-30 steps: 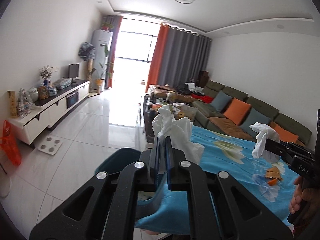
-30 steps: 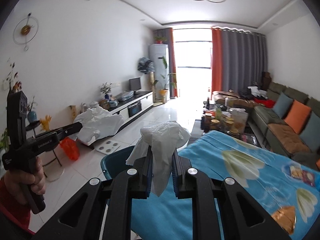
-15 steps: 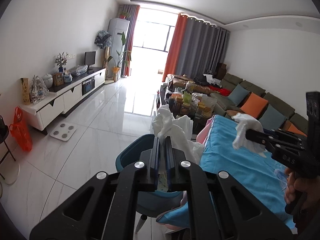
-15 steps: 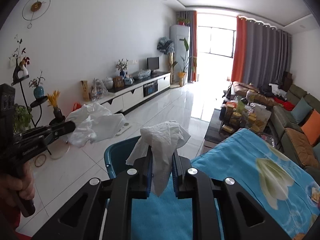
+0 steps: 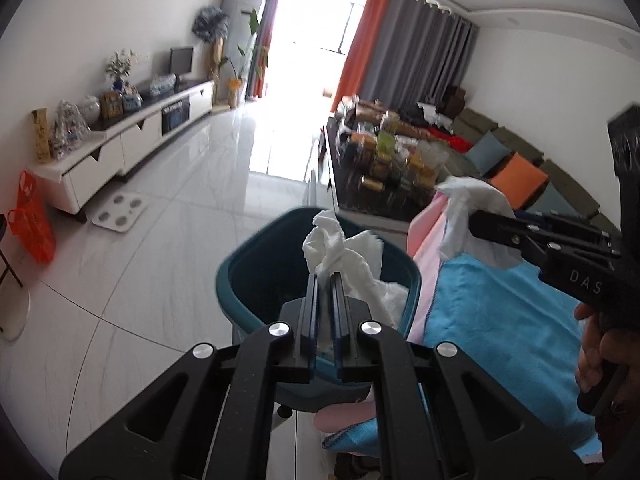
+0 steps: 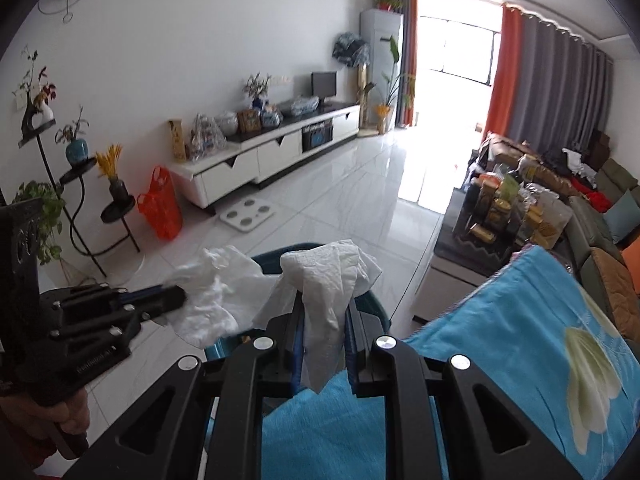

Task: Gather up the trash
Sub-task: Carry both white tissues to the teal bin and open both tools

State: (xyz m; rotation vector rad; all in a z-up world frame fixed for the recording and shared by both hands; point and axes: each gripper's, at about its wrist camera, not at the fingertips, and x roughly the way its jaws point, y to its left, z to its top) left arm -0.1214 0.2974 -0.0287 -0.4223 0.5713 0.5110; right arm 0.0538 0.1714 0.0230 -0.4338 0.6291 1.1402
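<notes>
My left gripper (image 5: 325, 280) is shut on a crumpled white tissue (image 5: 340, 252) and holds it over the open teal trash bin (image 5: 256, 264) beside the table. My right gripper (image 6: 322, 308) is shut on a second white tissue (image 6: 328, 276), just above the bin's rim (image 6: 372, 304) at the edge of the blue tablecloth (image 6: 500, 344). The left gripper (image 6: 176, 298) with its tissue (image 6: 212, 300) also shows in the right wrist view, and the right gripper (image 5: 476, 220) with its tissue (image 5: 468, 216) in the left wrist view.
A pink cloth (image 5: 428, 256) hangs off the table edge next to the bin. A coffee table (image 5: 384, 164) crowded with jars stands beyond. A white TV cabinet (image 6: 272, 152), an orange bag (image 6: 160, 204), a floor scale (image 6: 248, 216) and a plant stand (image 6: 80, 200) line the left wall.
Both grippers have tilted down and moved toward the bin with their tissues. The bin is now close and central under the left gripper.
</notes>
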